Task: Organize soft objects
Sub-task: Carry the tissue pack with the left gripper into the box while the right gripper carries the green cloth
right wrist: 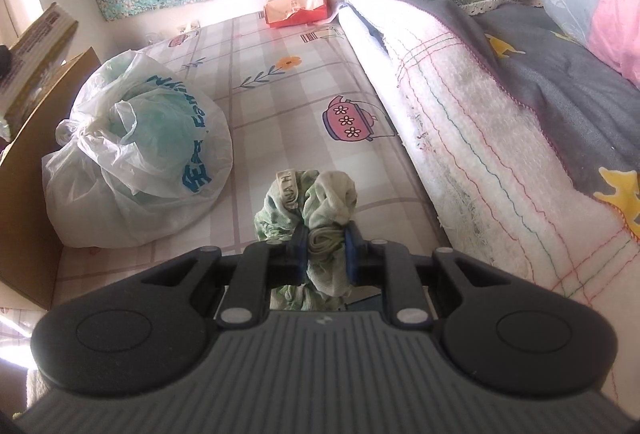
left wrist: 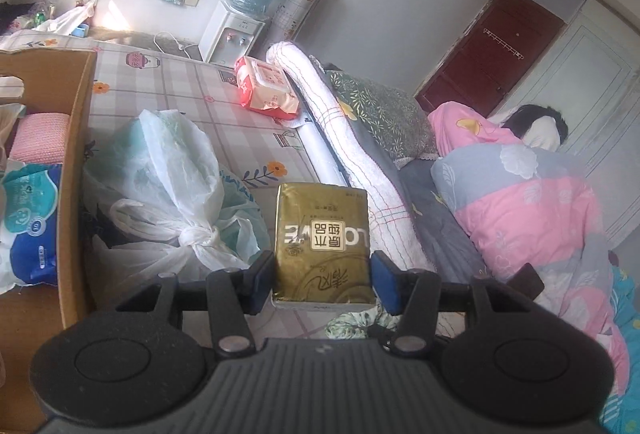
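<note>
Left wrist view: my left gripper [left wrist: 322, 284] clamped the gold tissue pack [left wrist: 322, 242], lifted beside the cardboard box [left wrist: 74, 154]. My right gripper [right wrist: 326, 254] pinched the green cloth [right wrist: 316, 210] above the mattress. I judged: keep squeeze light, lower the pack flat into the box.
</note>
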Action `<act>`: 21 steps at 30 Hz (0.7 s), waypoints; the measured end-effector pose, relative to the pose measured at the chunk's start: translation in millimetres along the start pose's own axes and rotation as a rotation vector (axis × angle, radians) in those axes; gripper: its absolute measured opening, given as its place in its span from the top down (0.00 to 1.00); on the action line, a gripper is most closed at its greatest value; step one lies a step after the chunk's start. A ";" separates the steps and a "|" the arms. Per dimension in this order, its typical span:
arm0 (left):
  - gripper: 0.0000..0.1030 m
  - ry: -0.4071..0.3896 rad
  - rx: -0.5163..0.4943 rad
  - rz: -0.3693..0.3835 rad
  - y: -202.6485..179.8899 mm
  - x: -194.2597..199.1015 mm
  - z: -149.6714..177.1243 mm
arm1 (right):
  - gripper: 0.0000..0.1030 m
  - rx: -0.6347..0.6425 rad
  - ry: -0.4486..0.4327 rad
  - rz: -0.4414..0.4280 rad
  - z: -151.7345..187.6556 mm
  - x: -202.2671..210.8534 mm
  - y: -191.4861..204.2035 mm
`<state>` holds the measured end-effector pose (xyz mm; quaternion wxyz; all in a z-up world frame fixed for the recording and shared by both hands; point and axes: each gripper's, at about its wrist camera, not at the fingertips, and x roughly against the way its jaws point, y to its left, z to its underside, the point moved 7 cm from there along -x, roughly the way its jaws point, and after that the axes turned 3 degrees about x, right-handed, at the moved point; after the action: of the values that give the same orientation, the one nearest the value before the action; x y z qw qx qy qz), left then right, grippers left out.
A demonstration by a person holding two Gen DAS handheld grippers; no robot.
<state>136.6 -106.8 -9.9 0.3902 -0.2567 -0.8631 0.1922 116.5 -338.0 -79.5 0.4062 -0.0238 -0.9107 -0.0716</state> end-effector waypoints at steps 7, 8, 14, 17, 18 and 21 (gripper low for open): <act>0.48 -0.151 0.141 -0.224 83.2 80.5 -15.7 | 0.84 0.011 -0.050 0.000 -18.3 6.6 11.6; 0.48 -0.157 0.168 -0.249 95.4 85.0 -15.4 | 0.84 0.009 -0.055 -0.003 -22.7 6.4 13.9; 0.48 -0.131 0.283 -0.351 155.8 89.8 -7.7 | 0.84 0.004 -0.086 -0.025 -41.1 8.9 33.2; 0.48 -0.133 0.301 -0.383 173.0 93.8 -4.1 | 0.84 -0.006 -0.096 -0.050 -48.2 12.7 43.4; 0.48 -0.137 0.305 -0.391 177.5 94.1 -3.8 | 0.84 -0.006 -0.098 -0.058 -49.8 14.0 46.7; 0.48 -0.141 0.332 -0.400 190.8 96.8 -4.4 | 0.84 -0.014 -0.106 -0.094 -57.4 18.8 57.3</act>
<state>141.3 102.7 -53.0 0.3963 0.0007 -0.8783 0.2675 152.1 -290.3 -21.3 0.3535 0.0123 -0.9305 -0.0953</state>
